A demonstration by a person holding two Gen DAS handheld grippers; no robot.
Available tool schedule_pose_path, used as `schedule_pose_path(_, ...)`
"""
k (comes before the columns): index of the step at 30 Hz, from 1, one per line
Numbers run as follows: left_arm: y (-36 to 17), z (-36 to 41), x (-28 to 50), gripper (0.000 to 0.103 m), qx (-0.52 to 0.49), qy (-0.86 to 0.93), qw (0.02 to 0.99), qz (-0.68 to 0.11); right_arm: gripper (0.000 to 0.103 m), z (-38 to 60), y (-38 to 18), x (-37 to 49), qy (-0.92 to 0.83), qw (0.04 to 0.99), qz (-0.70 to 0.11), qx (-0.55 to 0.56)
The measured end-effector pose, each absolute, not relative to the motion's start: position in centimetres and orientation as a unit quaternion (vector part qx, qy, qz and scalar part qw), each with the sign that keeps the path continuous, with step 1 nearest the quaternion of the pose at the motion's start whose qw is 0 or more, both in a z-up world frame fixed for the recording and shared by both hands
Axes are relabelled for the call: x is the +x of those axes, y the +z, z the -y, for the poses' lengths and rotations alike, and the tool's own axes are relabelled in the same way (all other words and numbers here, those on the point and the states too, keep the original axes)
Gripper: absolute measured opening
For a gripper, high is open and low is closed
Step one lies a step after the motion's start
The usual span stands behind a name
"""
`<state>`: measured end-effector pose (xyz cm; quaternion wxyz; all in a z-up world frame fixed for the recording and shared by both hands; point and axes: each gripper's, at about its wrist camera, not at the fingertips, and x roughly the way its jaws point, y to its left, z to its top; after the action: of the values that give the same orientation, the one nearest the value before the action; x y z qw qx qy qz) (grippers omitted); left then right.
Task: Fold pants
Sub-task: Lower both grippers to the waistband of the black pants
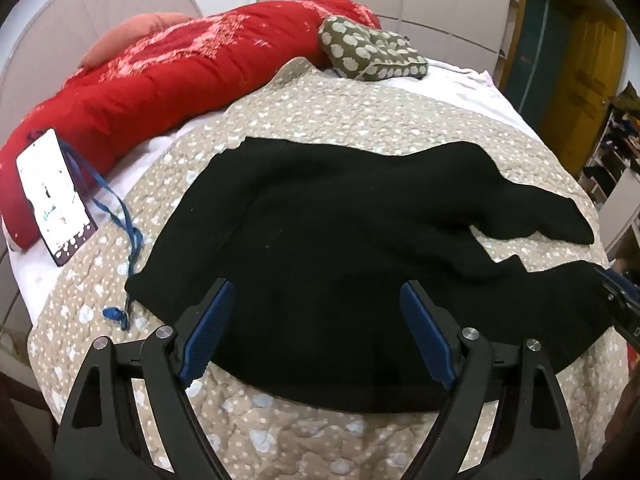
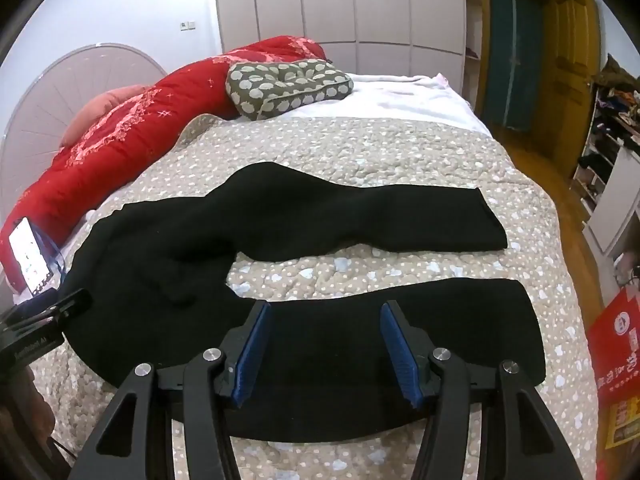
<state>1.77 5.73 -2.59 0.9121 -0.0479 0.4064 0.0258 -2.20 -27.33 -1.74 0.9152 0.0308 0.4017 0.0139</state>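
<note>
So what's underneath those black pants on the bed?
The black pants lie spread on a beige quilt with pale spots, which shows all around them and between the two legs. A white sheet shows beyond the quilt. Whatever sits directly under the fabric is covered.

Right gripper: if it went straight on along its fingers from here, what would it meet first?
Most likely the near leg of the black pants, which fills the gap between the open fingers of the right gripper. Beyond that come a strip of the quilt and the far leg, though depth is hard to judge.
</note>
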Motion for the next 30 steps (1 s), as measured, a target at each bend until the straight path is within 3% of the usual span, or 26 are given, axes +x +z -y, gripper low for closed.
schedule_pose_path(30,-3.8,-8.2,1.8,0.085,-0.073,0.048,0.901,-0.425,0.055,25.6,-3.0,-1.5,-0.003,0.899,-0.434,0.055)
